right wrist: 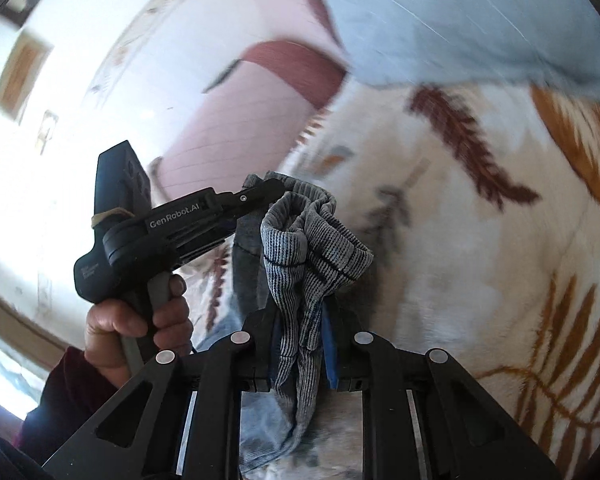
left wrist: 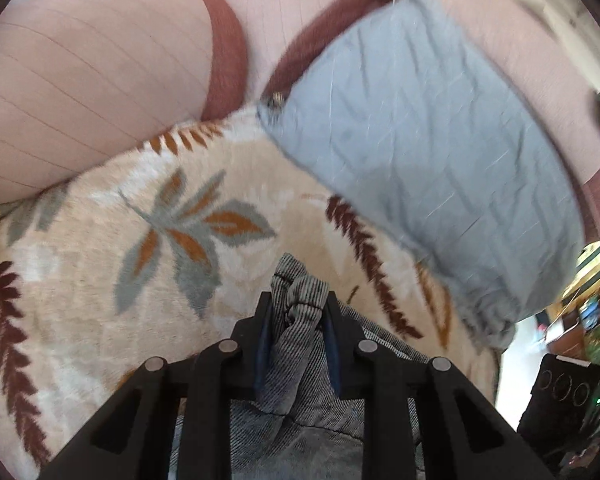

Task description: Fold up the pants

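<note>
The pants are grey-blue denim with a ribbed grey waistband or cuff. In the left wrist view my left gripper is shut on a bunch of the ribbed edge, the denim hanging below. In the right wrist view my right gripper is shut on another bunch of the ribbed edge, lifted above the blanket. The left gripper shows there too, held in a hand, its tips pinching the same edge close by.
A cream fleece blanket with leaf prints covers the surface. A light blue quilted pillow lies on it at the back right. Pink pillows with brown trim sit behind. Room clutter lies beyond the right edge.
</note>
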`<control>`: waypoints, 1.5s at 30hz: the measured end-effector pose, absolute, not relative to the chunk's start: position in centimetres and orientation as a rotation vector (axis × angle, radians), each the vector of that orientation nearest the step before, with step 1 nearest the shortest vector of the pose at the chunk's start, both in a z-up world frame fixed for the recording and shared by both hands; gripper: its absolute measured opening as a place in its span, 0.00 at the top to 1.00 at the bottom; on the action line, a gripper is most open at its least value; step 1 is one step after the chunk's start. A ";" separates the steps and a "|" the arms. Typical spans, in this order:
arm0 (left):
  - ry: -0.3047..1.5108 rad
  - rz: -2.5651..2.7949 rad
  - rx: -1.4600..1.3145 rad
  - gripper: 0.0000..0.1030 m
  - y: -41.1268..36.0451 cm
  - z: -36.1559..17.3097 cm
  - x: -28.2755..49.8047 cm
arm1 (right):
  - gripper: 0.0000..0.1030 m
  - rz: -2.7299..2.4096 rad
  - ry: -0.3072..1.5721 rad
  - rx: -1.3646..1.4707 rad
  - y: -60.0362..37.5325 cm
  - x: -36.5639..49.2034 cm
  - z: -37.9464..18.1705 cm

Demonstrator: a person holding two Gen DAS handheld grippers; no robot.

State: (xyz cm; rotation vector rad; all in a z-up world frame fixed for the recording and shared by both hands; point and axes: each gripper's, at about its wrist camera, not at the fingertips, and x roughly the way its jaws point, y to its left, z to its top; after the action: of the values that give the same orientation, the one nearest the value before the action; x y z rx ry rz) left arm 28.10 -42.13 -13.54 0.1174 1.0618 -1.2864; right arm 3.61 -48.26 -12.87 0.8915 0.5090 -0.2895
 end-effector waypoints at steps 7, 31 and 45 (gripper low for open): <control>1.008 -1.259 0.003 0.75 -33.5 -10.1 30.0 | 0.84 -0.170 0.487 0.682 -42.2 5.3 -9.0; 1.101 -0.884 -0.120 0.63 -8.5 -16.0 31.6 | 0.45 0.380 0.902 0.515 -25.2 11.8 -13.6; 1.163 -0.717 0.028 0.48 -13.7 -18.6 24.8 | 0.42 0.018 0.906 0.693 -33.8 12.5 -17.2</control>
State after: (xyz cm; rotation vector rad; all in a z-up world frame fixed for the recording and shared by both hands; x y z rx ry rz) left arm 24.80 -13.73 -18.61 0.0284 1.1630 -0.7167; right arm 12.53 -33.83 -17.15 0.6932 0.9058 0.0184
